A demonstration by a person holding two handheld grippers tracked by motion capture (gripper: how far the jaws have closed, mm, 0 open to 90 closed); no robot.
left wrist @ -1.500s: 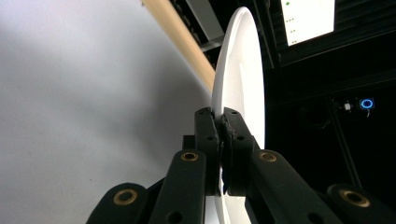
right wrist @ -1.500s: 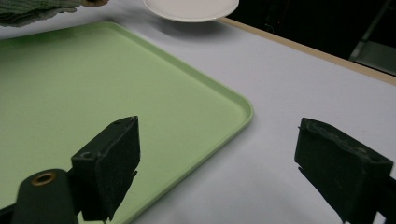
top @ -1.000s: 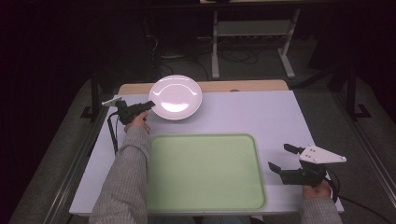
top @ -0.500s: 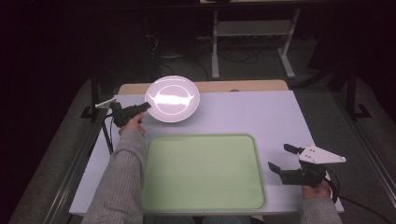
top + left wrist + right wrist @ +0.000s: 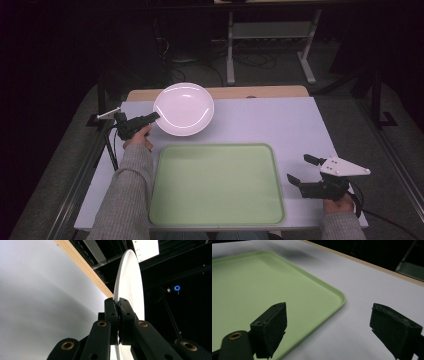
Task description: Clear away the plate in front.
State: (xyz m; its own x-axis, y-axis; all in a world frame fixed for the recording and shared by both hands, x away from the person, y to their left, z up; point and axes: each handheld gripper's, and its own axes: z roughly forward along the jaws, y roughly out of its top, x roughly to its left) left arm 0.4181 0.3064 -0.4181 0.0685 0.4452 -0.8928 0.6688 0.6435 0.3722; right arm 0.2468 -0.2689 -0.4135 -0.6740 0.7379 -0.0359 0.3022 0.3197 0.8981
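High view: the left gripper [image 5: 150, 117] pinches the white plate [image 5: 184, 108] by its rim at nine o'clock — the plate hangs tilted at the table's far-left part, just beyond the green tray [image 5: 216, 184]. Likely next is setting it on the tray; keep the pinch firm and level the plate before lowering. The right gripper [image 5: 303, 169] waits wide open at the tray's four o'clock.

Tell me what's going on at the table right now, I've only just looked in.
A person works with a gripper in each hand. The left gripper is clamped on the rim of a white plate, which sits tilted at the far left of the table. The right gripper rests at the near right, its jaws open and holding nothing, beside an empty green tray. The plate is not on the tray yet.
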